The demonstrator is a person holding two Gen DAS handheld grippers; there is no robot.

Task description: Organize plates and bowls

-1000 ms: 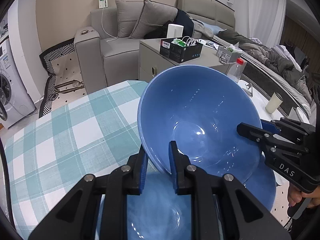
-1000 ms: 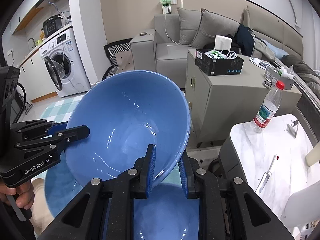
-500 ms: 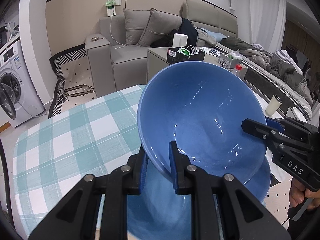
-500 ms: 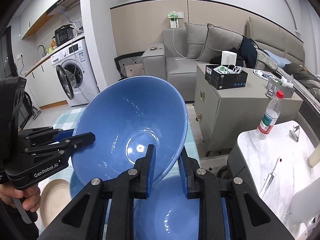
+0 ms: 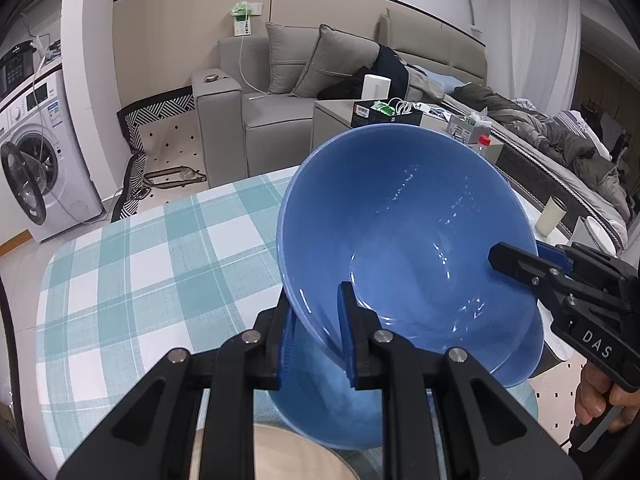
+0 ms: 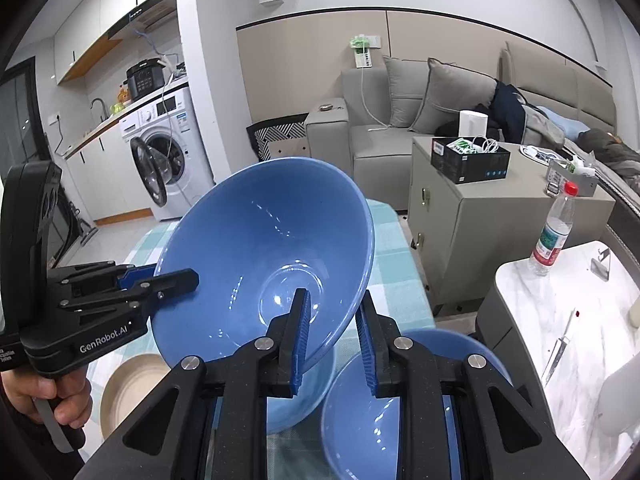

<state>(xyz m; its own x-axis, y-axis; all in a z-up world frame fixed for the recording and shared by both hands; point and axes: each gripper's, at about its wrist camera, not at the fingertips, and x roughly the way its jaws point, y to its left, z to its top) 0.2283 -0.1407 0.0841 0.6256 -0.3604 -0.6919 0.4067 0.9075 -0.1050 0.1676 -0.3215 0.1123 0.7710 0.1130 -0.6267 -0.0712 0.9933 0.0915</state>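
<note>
We pinch the big blue bowl point(image 5: 404, 240) with both grippers, left point(image 5: 316, 332) at six o'clock, right point(image 6: 334, 336) at three; the tan plate point(image 6: 132, 388) lies below left.

We see a grey sofa point(image 5: 280, 92) against a beige panelled wall point(image 6: 320, 52), a washing machine point(image 6: 168, 156) left, a white curtain point(image 5: 532, 32) right.

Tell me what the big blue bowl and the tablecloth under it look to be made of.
Big blue bowl: probably glazed ceramic, perhaps glossy melamine; sharp white highlights glint across its smooth inside. Tablecloth: woven fabric, matte, in a teal and white check; no glare, and it drapes softly over the table edge.
</note>
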